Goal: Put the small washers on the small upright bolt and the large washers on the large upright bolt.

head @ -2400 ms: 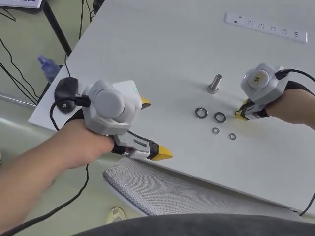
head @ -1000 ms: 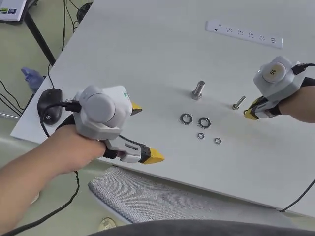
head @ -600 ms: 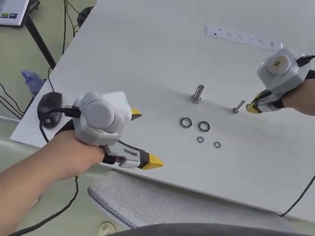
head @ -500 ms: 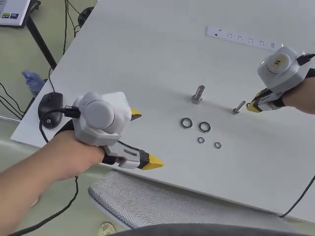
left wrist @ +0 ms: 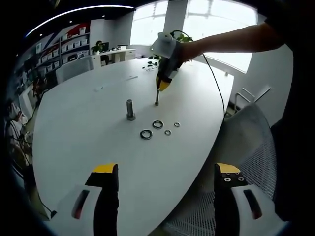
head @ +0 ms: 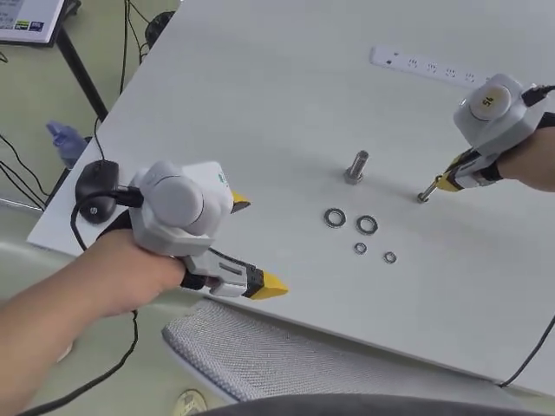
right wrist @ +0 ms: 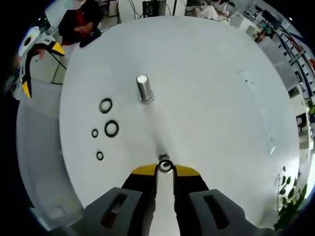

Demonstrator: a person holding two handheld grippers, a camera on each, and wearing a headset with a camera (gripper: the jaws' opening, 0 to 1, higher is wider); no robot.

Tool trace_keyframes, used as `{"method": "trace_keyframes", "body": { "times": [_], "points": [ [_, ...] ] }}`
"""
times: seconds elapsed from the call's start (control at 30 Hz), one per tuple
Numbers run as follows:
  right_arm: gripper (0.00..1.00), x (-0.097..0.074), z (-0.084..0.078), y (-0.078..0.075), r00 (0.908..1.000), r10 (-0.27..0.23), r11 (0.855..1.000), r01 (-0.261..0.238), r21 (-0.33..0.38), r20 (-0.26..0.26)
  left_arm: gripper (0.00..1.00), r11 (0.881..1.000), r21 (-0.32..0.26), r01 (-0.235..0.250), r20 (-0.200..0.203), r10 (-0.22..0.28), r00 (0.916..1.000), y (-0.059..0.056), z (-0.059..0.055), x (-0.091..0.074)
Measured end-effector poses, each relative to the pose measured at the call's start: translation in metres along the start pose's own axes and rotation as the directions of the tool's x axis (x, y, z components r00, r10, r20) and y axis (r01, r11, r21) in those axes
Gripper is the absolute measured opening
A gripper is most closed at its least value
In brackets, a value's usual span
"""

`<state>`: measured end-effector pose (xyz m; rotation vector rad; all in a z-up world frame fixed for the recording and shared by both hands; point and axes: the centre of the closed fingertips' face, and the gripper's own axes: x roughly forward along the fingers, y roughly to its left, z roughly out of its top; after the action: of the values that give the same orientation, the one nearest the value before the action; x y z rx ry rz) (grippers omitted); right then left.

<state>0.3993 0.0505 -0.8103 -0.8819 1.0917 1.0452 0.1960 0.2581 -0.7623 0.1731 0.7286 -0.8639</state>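
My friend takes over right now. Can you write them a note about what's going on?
Left gripper: open, holding nothing, by the table's near edge.
Right gripper: shut on the small bolt, whose lower end touches the table.
Large bolt stands upright; two large washers and two small washers lie flat near it.
No washer is on a bolt yet; all four remain.

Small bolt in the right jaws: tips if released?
Probably tippy: the small bolt looks thin for its height, with the right gripper shut on its top. Being round, it would likely roll once down. Shiny metal, so probably stiff and slippery.
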Motion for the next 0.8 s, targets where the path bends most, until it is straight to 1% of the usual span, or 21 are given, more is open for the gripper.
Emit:
{"method": "trace_keyframes", "body": {
  "times": [0.07, 0.23, 0.3, 0.63, 0.8],
  "points": [
    [0.13, 0.001, 0.0, 0.0, 1.0, -0.005, 1.0, 0.005, -0.009, -0.004, 0.79, 1.0, -0.004, -0.001, 0.002, 0.001, 1.0, 0.0, 0.0, 0.0],
    [0.13, 0.002, 0.0, 0.001, 1.0, -0.005, 1.0, 0.005, 0.0, -0.001, 0.8, 1.0, -0.004, -0.006, 0.008, 0.006, 0.9999, 0.0, 0.002, 0.001],
    [0.13, 0.003, 0.0, 0.002, 1.0, -0.003, 1.0, 0.003, -0.001, -0.004, 0.81, 1.0, -0.013, -0.005, 0.013, 0.005, 0.9999, 0.0, 0.003, 0.001],
    [0.13, 0.009, 0.0, 0.005, 1.0, 0.0, 1.0, 0.0, -0.012, 0.001, 0.81, 1.0, -0.015, -0.002, -0.007, 0.002, 1.0, 0.001, -0.002, 0.002],
    [0.13, 0.016, -0.005, 0.006, 0.9999, -0.002, 1.0, 0.002, -0.026, -0.01, 0.8, 1.0, -0.019, -0.001, -0.011, 0.001, 0.9999, 0.002, -0.003, 0.003]
  ]
}}
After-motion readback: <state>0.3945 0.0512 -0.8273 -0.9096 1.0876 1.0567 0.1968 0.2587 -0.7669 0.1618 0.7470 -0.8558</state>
